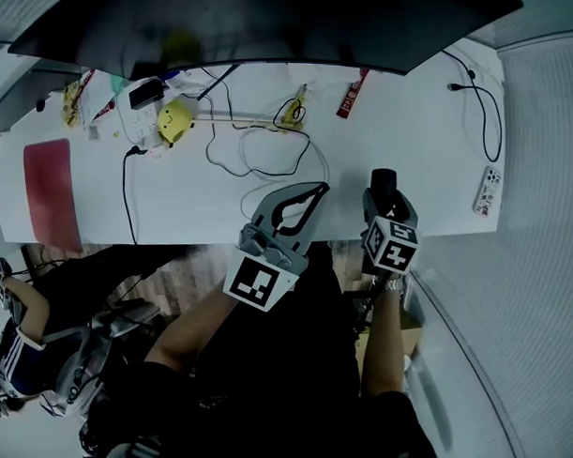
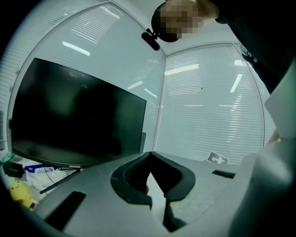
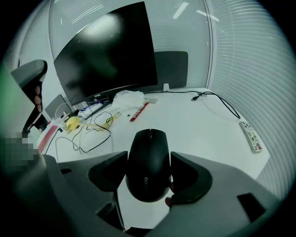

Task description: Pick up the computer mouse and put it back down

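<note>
A black computer mouse [image 3: 149, 164] sits between the two jaws of my right gripper [image 3: 147, 162], which is shut on its sides. In the head view the mouse [image 1: 383, 181] and right gripper [image 1: 384, 191] are over the near edge of the white desk [image 1: 193, 206]. I cannot tell whether the mouse touches the desk. My left gripper [image 1: 318, 189] hangs just left of it over the same edge. In its own view the left gripper [image 2: 149, 155] points up at the monitor and blinds, its jaw tips meeting on nothing.
A large dark monitor [image 3: 106, 51] stands at the back of the desk. Loose cables [image 1: 270, 150], a yellow toy [image 1: 175, 121], a red strip [image 1: 352, 92] and a red pad [image 1: 48, 194] lie to the left. At the right edge lie a white remote [image 3: 250, 135] and a black cable [image 1: 480, 103].
</note>
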